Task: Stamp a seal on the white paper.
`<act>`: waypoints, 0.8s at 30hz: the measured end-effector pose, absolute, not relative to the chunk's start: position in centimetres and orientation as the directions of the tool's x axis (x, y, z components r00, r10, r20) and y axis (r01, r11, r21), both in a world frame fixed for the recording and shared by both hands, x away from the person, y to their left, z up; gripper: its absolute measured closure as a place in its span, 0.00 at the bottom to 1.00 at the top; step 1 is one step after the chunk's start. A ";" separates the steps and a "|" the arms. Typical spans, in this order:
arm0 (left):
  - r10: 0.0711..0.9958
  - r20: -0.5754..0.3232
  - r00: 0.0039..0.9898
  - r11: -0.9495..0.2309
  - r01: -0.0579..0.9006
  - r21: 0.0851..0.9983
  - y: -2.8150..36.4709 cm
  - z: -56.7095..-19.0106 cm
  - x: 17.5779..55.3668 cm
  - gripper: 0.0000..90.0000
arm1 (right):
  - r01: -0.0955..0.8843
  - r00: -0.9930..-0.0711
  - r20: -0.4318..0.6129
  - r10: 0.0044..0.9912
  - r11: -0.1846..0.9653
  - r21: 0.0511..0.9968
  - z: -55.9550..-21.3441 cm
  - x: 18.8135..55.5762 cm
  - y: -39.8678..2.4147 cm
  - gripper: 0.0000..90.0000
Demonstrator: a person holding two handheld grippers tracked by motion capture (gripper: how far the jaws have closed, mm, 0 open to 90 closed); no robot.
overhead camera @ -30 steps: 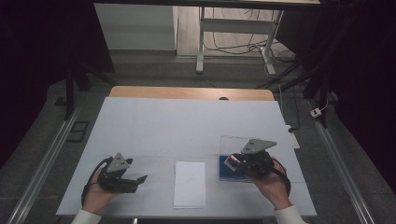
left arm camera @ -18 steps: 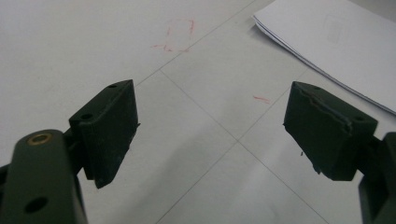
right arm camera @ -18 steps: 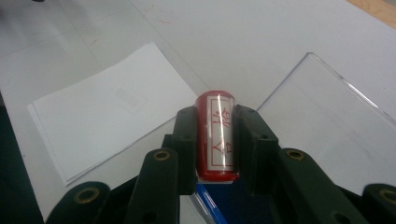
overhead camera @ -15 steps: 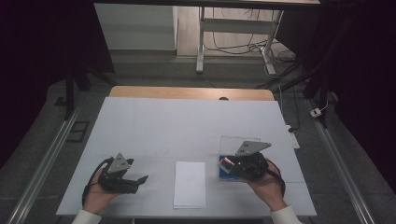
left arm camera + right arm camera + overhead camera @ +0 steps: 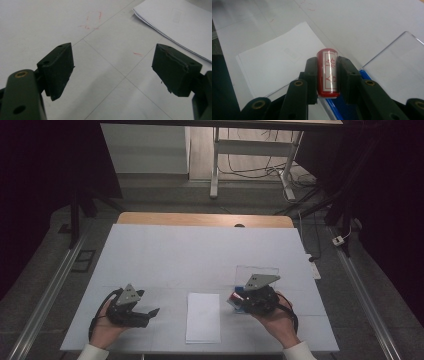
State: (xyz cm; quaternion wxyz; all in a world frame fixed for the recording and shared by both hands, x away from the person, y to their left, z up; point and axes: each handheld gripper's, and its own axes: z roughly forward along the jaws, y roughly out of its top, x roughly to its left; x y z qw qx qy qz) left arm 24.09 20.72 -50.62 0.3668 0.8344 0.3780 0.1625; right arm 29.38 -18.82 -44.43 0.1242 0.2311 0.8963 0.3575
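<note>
A red stamp [image 5: 327,72] with red characters on a white label is clamped between the closed jaws of the right tongs [image 5: 327,75], standing upright between the two black pads. Just behind and beneath those tongs a blue tray [image 5: 342,105] can be made out, with a clear plastic lid [image 5: 397,67] standing open beside it; what lies in the tray cannot be told. In the high view the right tongs [image 5: 250,301] are seen above the tray's near edge, and the stack of white paper [image 5: 203,317] lies between the two tongs. The left tongs [image 5: 112,72] are held wide open with nothing between the jaws, over the bare white table [image 5: 105,82]. Faint red marks on the table [image 5: 90,21] are shown ahead of them, and the paper stack [image 5: 180,25] to their far right.
</note>
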 end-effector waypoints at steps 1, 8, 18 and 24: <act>0.750 -0.009 0.661 -0.442 0.512 0.736 20.7 -50.6 24.1 0.20 | 0.321 -0.864 -0.061 0.500 0.640 0.698 -44.5 29.4 -18.7 0.78; 0.747 -0.005 0.665 -0.451 0.513 0.730 20.6 -50.7 24.1 0.20 | 0.309 -0.875 -0.062 0.480 0.652 0.692 -44.6 29.1 -17.9 0.78; 0.751 -0.007 0.661 -0.449 0.518 0.728 20.5 -50.7 24.1 0.20 | 0.284 -0.906 -0.036 0.423 0.667 0.688 -45.1 28.5 -15.6 0.78; 0.750 -0.010 0.661 -0.447 0.518 0.729 20.5 -50.7 24.1 0.20 | 0.263 -0.917 -0.041 0.396 0.680 0.684 -45.1 28.2 -14.3 0.78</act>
